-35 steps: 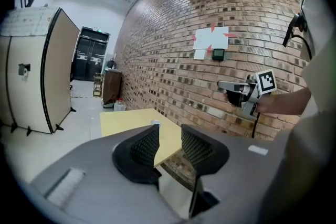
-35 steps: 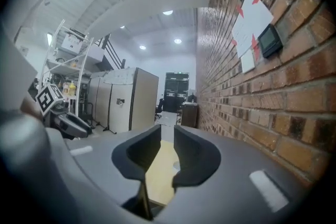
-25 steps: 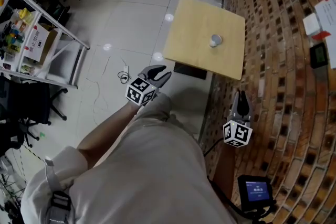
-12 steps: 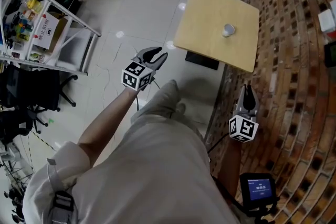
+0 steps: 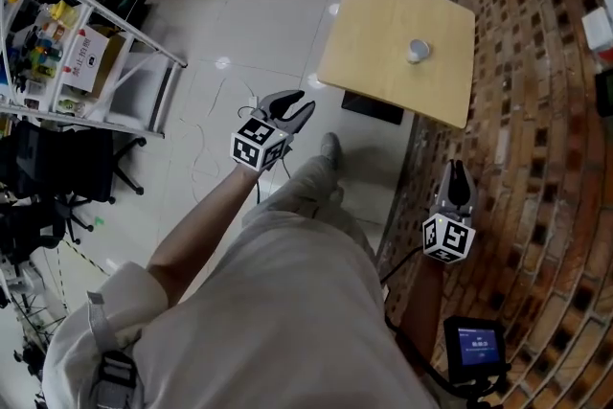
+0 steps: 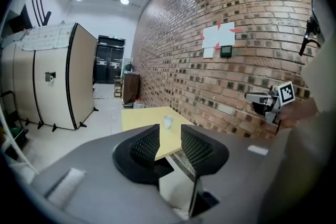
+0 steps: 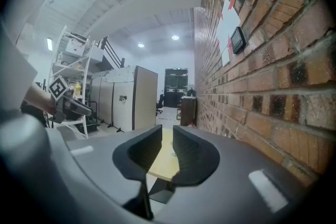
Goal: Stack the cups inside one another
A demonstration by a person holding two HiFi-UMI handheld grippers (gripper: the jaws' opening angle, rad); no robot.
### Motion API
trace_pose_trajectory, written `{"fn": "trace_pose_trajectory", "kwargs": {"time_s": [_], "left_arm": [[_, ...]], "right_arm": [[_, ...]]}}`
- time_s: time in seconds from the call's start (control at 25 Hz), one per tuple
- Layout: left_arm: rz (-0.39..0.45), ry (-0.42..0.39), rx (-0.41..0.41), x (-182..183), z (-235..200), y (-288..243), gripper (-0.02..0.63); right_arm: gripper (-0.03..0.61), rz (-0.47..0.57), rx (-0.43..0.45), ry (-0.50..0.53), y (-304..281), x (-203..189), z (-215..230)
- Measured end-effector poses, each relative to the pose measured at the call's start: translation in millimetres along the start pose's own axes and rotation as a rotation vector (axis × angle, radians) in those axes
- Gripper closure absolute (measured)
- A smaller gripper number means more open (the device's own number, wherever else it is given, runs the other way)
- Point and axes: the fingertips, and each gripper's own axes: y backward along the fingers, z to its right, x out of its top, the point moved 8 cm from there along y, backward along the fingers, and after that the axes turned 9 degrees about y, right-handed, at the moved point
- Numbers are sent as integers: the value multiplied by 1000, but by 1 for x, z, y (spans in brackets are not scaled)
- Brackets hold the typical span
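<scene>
One white cup (image 5: 418,50) (maybe a finished stack, too small to tell) is seen on the wooden tabletop (image 5: 374,34), nearer its brick wall edge, with no loose cup seen, while the left gripper (image 5: 287,106) and right gripper (image 5: 457,177) are held well away, jaws apart and empty.

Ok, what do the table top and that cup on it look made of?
The table top looks like pale wood or laminate, matte, evenly yellowish; grain too faint to tell. The cup looks white, perhaps paper or plastic; too small to settle.
</scene>
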Motion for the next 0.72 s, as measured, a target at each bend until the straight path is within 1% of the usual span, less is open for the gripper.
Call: {"fn": "trace_pose_trajectory", "kwargs": {"time_s": [0.24,0.44,0.56,0.72], "left_arm": [[-8,-22,11,5,-12,9,466],[-21,-32,18,11,-20,10,468],[-27,-44,4,10,-25,10,468],[-25,-34,-31,9,-34,16,467]], "right_arm": [[509,6,-6,-5,-5,1,-7],[509,15,-36,-15,-6,2,-3],[509,7,-62,-19,-5,1,-6],[509,-17,-101,-14,1,4,-21]]}}
